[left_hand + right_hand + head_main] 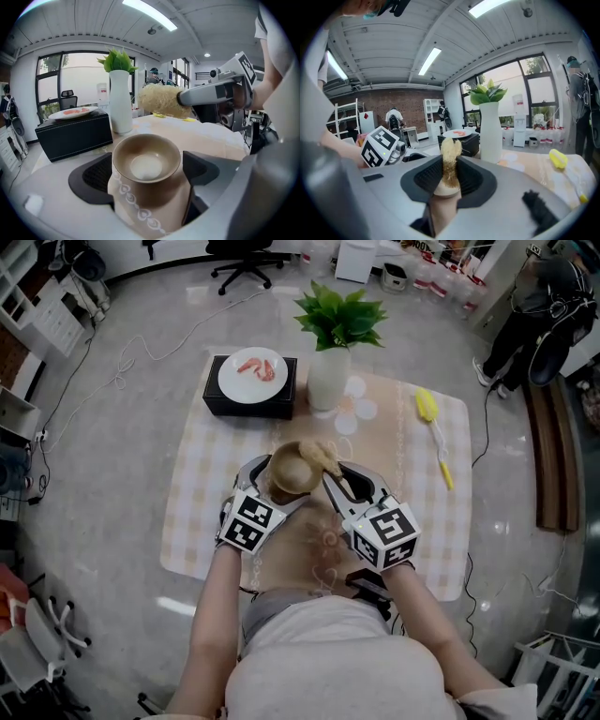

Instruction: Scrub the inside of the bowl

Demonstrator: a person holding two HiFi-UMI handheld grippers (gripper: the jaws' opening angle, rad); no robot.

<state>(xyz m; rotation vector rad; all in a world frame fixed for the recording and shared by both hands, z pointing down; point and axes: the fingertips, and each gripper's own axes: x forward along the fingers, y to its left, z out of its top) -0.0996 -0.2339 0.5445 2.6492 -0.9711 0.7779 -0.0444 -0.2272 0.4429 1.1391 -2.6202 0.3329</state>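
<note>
Checked cloth (192,474) is covering the table in the head view, and the brown bowl (287,476) is sitting on it at the person's side. The left gripper (277,484) is flanking the bowl from the left. The right gripper (345,486) is holding a scrubber (319,457), whose fibrous head is hanging over the bowl's far right rim. Beyond the bowl, a white vase (328,379) with green leaves is standing just beside a black box (251,401) that is carrying a plate (253,374). A yellow brush (427,407) is lying well apart, on the right of the cloth.

In the left gripper view the bowl (146,159) is sitting upright between the jaws. They are standing wide — both pads are meeting the rim, so the gripper is clamping the bowl. The scrubber head (159,101) is hanging in the air above and beyond the bowl, clear of its inside.

In the right gripper view the jaws are pressing together on the scrubber's handle (450,180) — the head is sticking up past the pads. The left gripper's marker cube is showing at the left, and the vase is standing beyond the jaws.
</note>
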